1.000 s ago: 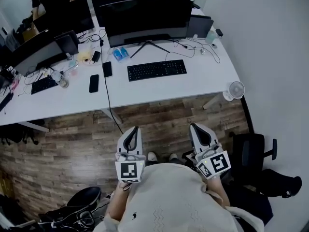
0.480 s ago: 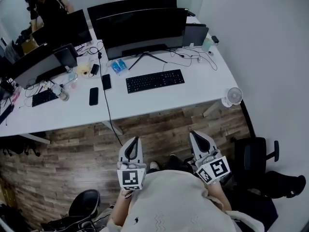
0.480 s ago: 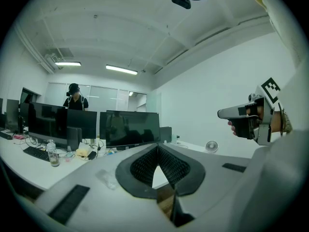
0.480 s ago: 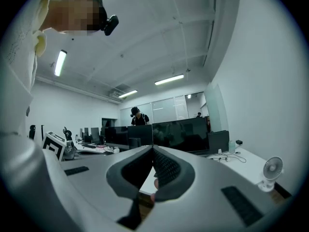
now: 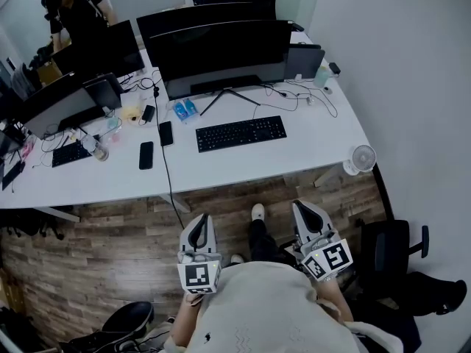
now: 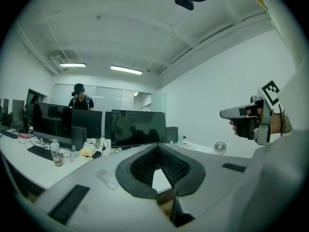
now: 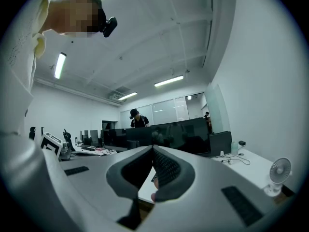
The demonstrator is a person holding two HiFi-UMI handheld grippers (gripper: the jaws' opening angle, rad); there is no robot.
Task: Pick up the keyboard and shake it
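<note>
Nearest, the wearer's cream top (image 5: 265, 307) fills the bottom of the head view and hides both hands. Left gripper (image 5: 200, 219) is clenched, jaw tips meeting with nothing between them. Right gripper (image 5: 303, 206) is closed the same way and also empty. Both are held over the wood floor (image 5: 110, 226), well apart from the desk. The marker cube (image 5: 199, 276) on the left gripper, like its twin on the right, carries only a black-and-white square pattern. One shoe (image 5: 257, 212) shows between the grippers. A black chair (image 5: 390, 241) stands at right, its base hard to make out. On the white desk (image 5: 309, 142) the black keyboard (image 5: 241, 133) lies flat and untouched, just in front of the wide monitor (image 5: 221, 50); its key legends are too small to read. Two dark phones (image 5: 146, 155) lie left of it, and a small fan (image 5: 361, 158) sits at the desk's right corner. Farthest, a person in black (image 5: 73, 9) is half hidden behind more screens.
</note>
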